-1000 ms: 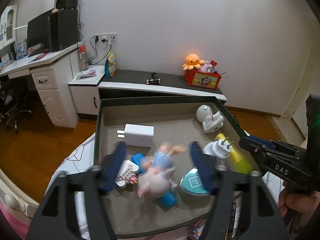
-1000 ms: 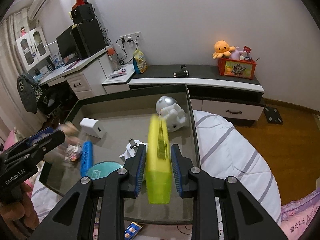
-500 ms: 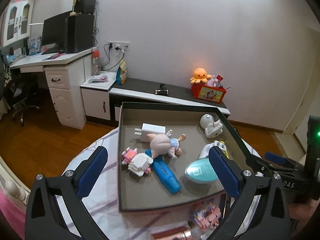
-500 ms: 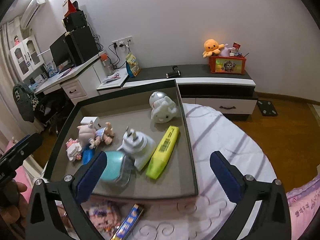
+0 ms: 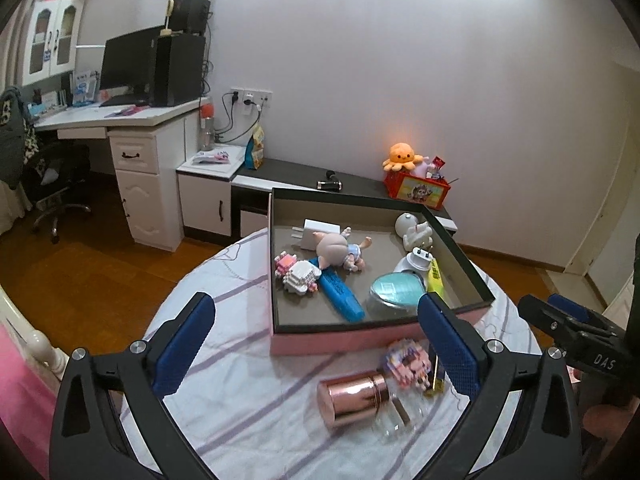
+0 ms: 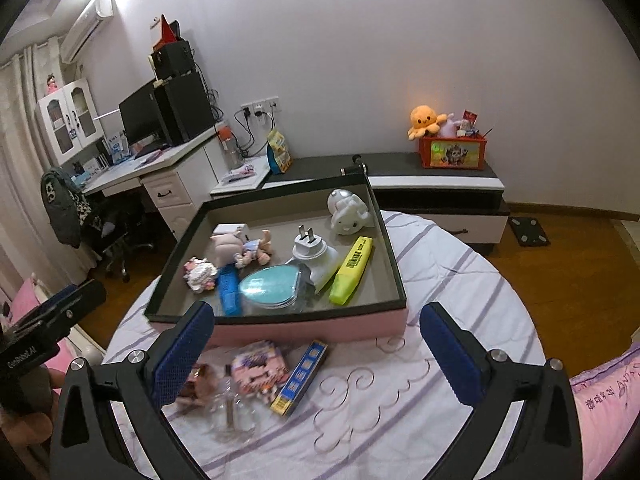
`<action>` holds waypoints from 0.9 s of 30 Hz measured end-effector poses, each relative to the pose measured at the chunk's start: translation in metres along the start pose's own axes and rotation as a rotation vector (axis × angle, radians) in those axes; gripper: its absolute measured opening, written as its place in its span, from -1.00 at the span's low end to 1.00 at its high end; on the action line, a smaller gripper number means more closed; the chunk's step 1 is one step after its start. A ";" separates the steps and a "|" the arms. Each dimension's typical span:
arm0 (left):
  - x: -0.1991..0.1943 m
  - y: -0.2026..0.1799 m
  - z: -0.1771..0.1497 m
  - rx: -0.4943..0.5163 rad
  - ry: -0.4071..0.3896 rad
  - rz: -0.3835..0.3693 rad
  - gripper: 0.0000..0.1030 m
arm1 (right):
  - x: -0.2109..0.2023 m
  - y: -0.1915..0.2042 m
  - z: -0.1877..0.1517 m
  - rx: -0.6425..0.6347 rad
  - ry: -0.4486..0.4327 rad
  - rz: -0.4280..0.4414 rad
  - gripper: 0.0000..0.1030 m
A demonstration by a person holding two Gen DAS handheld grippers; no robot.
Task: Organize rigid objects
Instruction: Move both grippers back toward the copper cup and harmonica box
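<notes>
A pink box [image 5: 340, 338] [image 6: 312, 326] with a dark rim sits on the bed. It holds a yellow highlighter [image 6: 352, 270], a blue marker [image 5: 340, 294], a doll [image 5: 340, 250], a white plug [image 6: 312, 250], a teal lid [image 6: 272, 288], a white charger [image 5: 314, 232] and a white figurine [image 6: 350, 212]. In front of the box lie a rose-gold bottle [image 5: 354, 398], a block toy [image 5: 406, 364] [image 6: 260, 366] and a small blue box [image 6: 300, 378]. My left gripper [image 5: 316, 348] and right gripper [image 6: 316, 352] are both open and empty, held above the bed.
The bed has a white striped sheet [image 6: 460, 280] and a pink cover [image 6: 608, 392] at the right. A desk [image 5: 132, 140] stands far left, a low cabinet [image 6: 432, 184] with a red toy box [image 6: 452, 152] behind.
The right gripper has let go of the yellow highlighter in the box and the left has dropped the doll. Both opened wide and pulled back, so the items in front of the box now show.
</notes>
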State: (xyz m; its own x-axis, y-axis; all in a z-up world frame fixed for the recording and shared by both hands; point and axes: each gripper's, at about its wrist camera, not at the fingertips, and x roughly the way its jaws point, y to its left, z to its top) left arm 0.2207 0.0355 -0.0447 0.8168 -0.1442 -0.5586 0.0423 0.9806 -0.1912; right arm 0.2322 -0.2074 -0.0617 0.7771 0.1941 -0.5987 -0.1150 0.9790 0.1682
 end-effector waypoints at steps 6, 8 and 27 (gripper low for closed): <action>-0.025 -0.002 -0.013 0.007 -0.009 0.003 0.99 | -0.028 0.006 -0.013 -0.009 -0.026 -0.002 1.00; -0.032 -0.002 -0.019 0.006 -0.006 0.002 0.99 | -0.037 0.007 -0.020 -0.009 -0.030 -0.003 1.00; -0.064 -0.004 -0.064 -0.001 0.044 0.002 0.99 | -0.072 -0.002 -0.059 0.010 -0.009 -0.025 1.00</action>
State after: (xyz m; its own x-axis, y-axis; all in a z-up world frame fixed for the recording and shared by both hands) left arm 0.1319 0.0322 -0.0598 0.7908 -0.1475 -0.5941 0.0397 0.9809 -0.1906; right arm 0.1397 -0.2194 -0.0654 0.7852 0.1686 -0.5959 -0.0889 0.9829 0.1610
